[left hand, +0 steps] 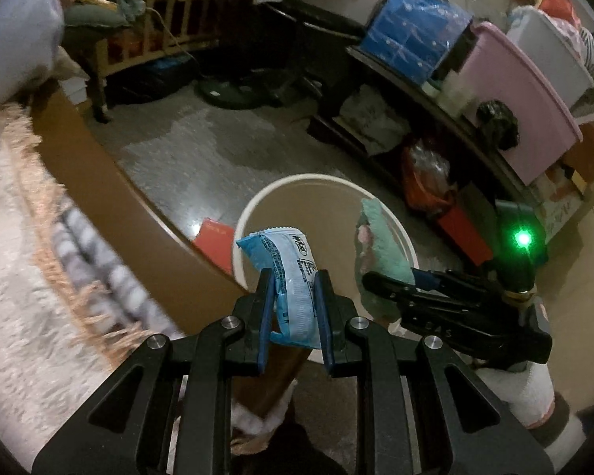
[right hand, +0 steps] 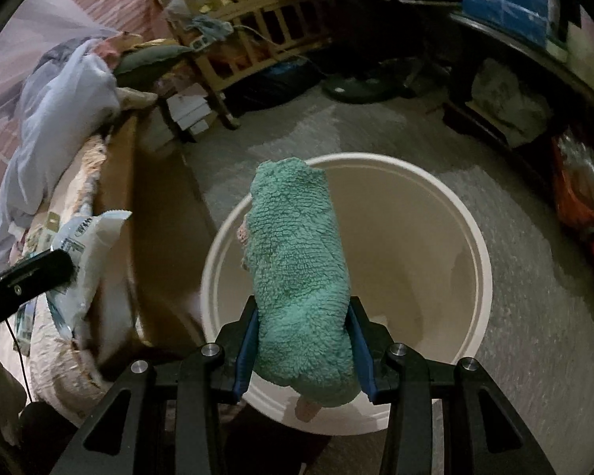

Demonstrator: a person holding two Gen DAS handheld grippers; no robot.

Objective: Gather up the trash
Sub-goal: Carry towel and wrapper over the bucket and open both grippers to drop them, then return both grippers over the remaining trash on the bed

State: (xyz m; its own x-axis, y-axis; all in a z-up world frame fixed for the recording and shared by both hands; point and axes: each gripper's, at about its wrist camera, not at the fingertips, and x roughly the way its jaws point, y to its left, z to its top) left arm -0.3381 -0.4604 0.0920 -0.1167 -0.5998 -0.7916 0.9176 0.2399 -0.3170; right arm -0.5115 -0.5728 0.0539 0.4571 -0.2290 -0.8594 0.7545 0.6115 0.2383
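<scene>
We find the right claw (right hand: 303,340) clamped on a green fleece cloth (right hand: 297,269). The cloth stands up from between the blue pads, its long axis running forward along the fingers, and its upper part lies over the mouth of the white bin (right hand: 481,273). In the right wrist view the bin opening sits directly ahead of and below this claw, with the cloth nearer the left rim than the middle.

We find the left claw (left hand: 295,297) clamped on a blue wrapper (left hand: 287,273). The wrapper also runs forward from the pads, bending to the left at its far end. In the left wrist view its far end lies over the near left rim of the bin (left hand: 257,202), partly over the brown bed frame (left hand: 111,182) beside it. We cannot tell whether it is fully over the opening.

In our judgement the right claw is the better placed of the two: a release there should drop the cloth inside. The left claw, we judge, needs to travel further towards the bin's middle, away from the bed frame, before letting go; otherwise the light wrapper could fall on the rim or outside.
</scene>
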